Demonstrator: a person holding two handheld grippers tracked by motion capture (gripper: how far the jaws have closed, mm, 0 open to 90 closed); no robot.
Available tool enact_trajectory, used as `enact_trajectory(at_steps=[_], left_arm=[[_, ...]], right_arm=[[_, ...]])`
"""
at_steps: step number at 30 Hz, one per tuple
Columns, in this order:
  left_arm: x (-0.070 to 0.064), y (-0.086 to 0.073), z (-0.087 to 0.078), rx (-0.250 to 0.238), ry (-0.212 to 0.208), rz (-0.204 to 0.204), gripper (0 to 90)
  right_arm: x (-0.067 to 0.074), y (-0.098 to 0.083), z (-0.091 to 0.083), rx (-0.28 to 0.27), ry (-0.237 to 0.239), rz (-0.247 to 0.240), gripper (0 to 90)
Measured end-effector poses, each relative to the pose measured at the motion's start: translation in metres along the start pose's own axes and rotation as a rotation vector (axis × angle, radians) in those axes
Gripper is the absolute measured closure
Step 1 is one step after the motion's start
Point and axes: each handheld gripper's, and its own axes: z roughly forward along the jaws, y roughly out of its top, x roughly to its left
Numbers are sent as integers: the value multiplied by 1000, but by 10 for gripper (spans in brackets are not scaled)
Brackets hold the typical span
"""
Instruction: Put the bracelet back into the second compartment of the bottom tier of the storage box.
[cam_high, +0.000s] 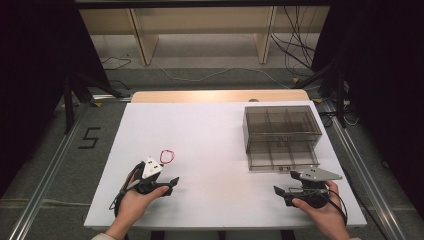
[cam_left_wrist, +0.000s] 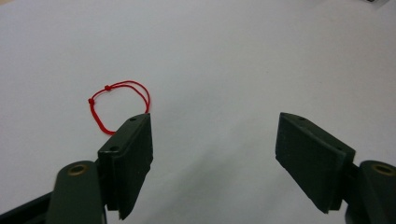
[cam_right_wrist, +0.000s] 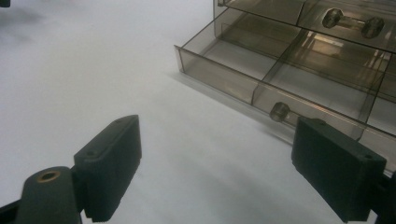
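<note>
— On the white table (cam_high: 220, 150), where's the thin red string loop (cam_high: 166, 157)?
— Just far-right of the left tool (cam_high: 172, 184), untouched; both tools gape wide, empty. One jaw hides the loop's near end.

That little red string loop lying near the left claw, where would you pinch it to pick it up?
The red string loop lies flat and limp on the white table, so there is no edge to get under. Probably best to come straight down from above with the open left gripper, straddling one strand. The two small knots on the far side look like the firmest spot to pinch.
</note>
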Motion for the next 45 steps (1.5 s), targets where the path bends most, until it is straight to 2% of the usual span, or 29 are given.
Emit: enact_trajectory(at_steps=[7, 10, 11, 17, 24, 27, 37, 45], left_arm=[[7, 8, 5, -3, 51, -16, 331], [14, 11, 10, 3, 99, -22, 360], [17, 12, 12, 6, 115, -27, 396], [37, 16, 21, 26, 177, -90, 453], [59, 18, 35, 37, 206, -145, 524], [63, 19, 38, 46, 206, -156, 539], [74, 22, 59, 80, 202, -185, 631], [72, 24, 68, 118, 196, -188, 724]], right_arm=[[1, -1, -1, 0, 0, -5, 168], [2, -1, -2, -2, -5, -1, 167], [2, -1, -1, 6, -8, -1, 167], [2, -1, -1, 7, -9, -1, 167], [1, -2, 0, 7, -5, -4, 167], [2, -2, 0, 7, -6, -3, 167], [2, -2, 1, 7, -7, -5, 167], [2, -2, 1, 7, -7, -6, 167]])
